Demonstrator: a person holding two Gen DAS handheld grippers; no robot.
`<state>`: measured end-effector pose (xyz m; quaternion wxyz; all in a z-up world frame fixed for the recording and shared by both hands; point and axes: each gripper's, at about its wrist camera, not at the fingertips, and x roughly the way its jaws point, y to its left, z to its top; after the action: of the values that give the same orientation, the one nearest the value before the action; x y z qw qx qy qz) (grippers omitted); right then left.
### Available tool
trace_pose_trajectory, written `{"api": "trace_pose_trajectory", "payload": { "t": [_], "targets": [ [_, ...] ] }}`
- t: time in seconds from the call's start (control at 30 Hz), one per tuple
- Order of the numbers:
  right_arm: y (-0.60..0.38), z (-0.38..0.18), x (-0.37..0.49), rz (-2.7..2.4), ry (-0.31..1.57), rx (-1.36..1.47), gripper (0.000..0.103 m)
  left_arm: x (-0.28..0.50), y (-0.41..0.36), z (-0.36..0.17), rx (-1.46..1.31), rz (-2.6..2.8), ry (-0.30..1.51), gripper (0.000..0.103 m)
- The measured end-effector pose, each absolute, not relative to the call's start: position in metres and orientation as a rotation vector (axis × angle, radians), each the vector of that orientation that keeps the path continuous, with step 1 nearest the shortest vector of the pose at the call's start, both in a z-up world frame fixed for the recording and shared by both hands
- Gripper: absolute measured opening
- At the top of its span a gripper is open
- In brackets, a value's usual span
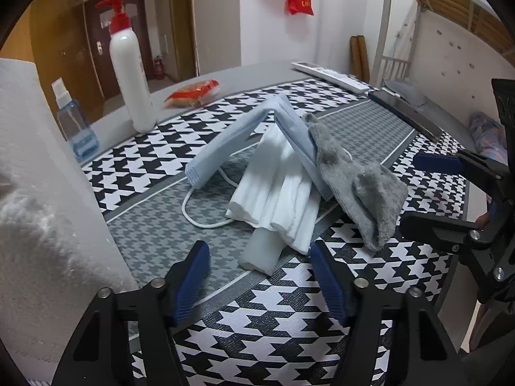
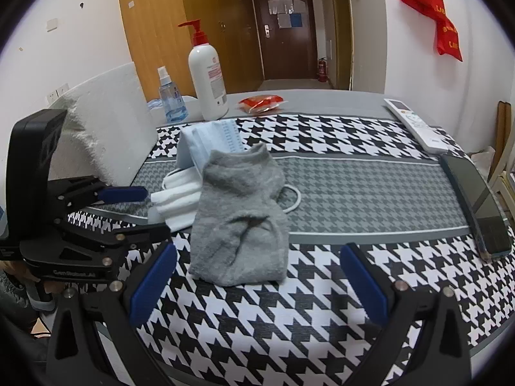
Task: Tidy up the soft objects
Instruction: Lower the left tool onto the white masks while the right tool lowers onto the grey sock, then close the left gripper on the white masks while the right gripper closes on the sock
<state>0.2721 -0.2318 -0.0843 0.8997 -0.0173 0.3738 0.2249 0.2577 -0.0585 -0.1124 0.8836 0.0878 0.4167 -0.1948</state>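
Note:
A grey sock (image 2: 239, 215) lies draped over a pile in the middle of the houndstooth cloth; it also shows in the left wrist view (image 1: 360, 181). Under it are a bent pale blue face mask (image 1: 244, 135) (image 2: 209, 143) with a white ear loop (image 1: 199, 207) and a folded white tissue stack (image 1: 276, 189) (image 2: 178, 201). A white foam block (image 1: 260, 252) pokes out from under the tissues. My left gripper (image 1: 259, 284) is open, just short of the foam block. My right gripper (image 2: 257, 284) is open, just in front of the sock.
A paper towel roll (image 1: 42, 212) stands close at the left. A white pump bottle (image 2: 207, 77), a blue spray bottle (image 2: 170, 96) and a red snack packet (image 2: 262, 103) stand at the back. A remote (image 2: 418, 124) and a dark phone (image 2: 476, 206) lie at the right.

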Motion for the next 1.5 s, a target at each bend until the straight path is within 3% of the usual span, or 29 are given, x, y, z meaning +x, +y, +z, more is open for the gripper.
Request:
{"api": "trace_pose_trajectory", "payload": {
  "t": [0.17, 0.27, 0.4, 0.53, 0.73, 0.9, 0.97, 1.03, 1.13, 1.27, 1.37, 1.5],
  "targets": [
    [-0.229, -0.084, 0.271, 0.465, 0.775, -0.041, 0.102, 0.259, -0.058, -0.114, 0.171, -0.415, 0.876, 0.059],
    [-0.227, -0.083, 0.271, 0.469, 0.774, -0.049, 0.102, 0.257, -0.059, -0.113, 0.178, -0.428, 0.870, 0.045],
    [-0.225, -0.084, 0.271, 0.473, 0.778, -0.054, 0.102, 0.257, -0.061, -0.112, 0.182, -0.445, 0.872, 0.044],
    [-0.223, -0.084, 0.271, 0.470, 0.783, -0.060, 0.102, 0.257, -0.062, -0.112, 0.189, -0.442, 0.869, 0.027],
    [-0.219, -0.086, 0.273, 0.479, 0.786, -0.072, 0.102, 0.254, -0.056, -0.109, 0.167, -0.456, 0.866, 0.022],
    [-0.214, -0.088, 0.279, 0.475, 0.805, -0.095, 0.092, 0.251, -0.051, -0.107, 0.142, -0.478, 0.863, 0.022],
    [-0.212, -0.090, 0.283, 0.478, 0.817, -0.097, 0.077, 0.249, -0.049, -0.106, 0.138, -0.490, 0.859, 0.022],
    [-0.209, -0.092, 0.287, 0.472, 0.836, -0.103, 0.068, 0.247, -0.049, -0.105, 0.138, -0.496, 0.856, 0.022],
    [-0.204, -0.096, 0.292, 0.466, 0.852, -0.119, 0.068, 0.246, -0.049, -0.104, 0.136, -0.502, 0.854, 0.022],
    [-0.201, -0.096, 0.291, 0.471, 0.853, -0.134, 0.042, 0.246, -0.048, -0.106, 0.144, -0.495, 0.861, 0.022],
    [-0.201, -0.095, 0.288, 0.468, 0.851, -0.137, 0.029, 0.246, -0.048, -0.106, 0.155, -0.481, 0.860, 0.022],
    [-0.200, -0.095, 0.286, 0.478, 0.854, -0.133, 0.023, 0.247, -0.046, -0.107, 0.144, -0.486, 0.866, 0.037]
  ]
}}
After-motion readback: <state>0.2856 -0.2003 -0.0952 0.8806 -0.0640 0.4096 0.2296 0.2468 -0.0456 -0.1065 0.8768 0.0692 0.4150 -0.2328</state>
